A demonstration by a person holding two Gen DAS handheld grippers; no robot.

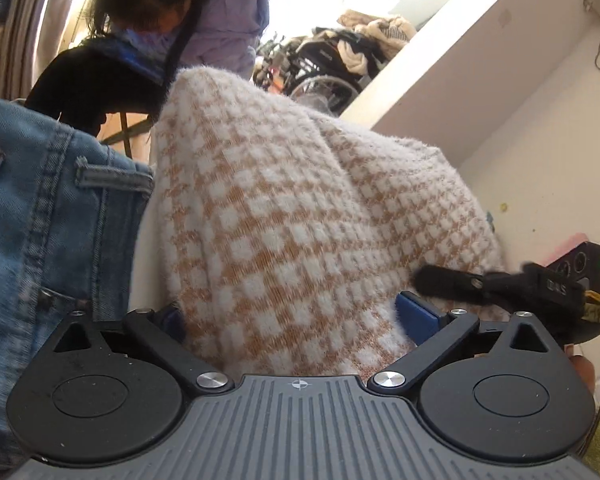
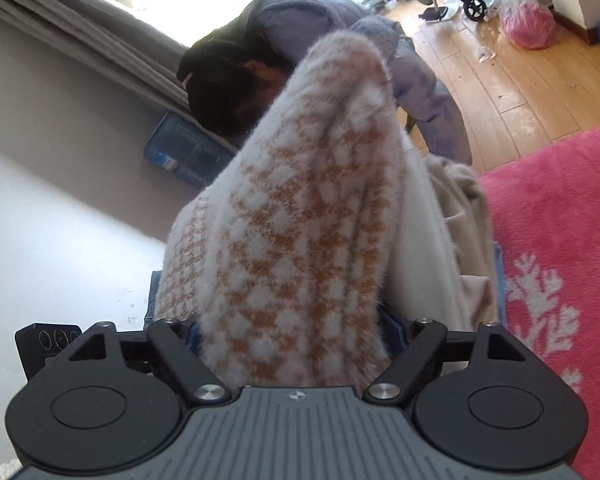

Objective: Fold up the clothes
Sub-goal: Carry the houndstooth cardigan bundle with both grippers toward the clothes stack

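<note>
Fuzzy cream-and-tan houndstooth knit sweater [image 1: 300,208]: soft, light, limp, bunched between both my tools beside blue denim jeans [image 1: 48,200]. Left gripper [image 1: 296,320] and right gripper [image 2: 296,332] spread wide, pads unclamped. I'd pinch hems; fluff may slip.

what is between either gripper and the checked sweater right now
Nothing visible. The checked sweater already lies between the open fingers of the left gripper, and likewise inside the right gripper. The denim garment sits off to the side in the left wrist view, not in the way.
</note>
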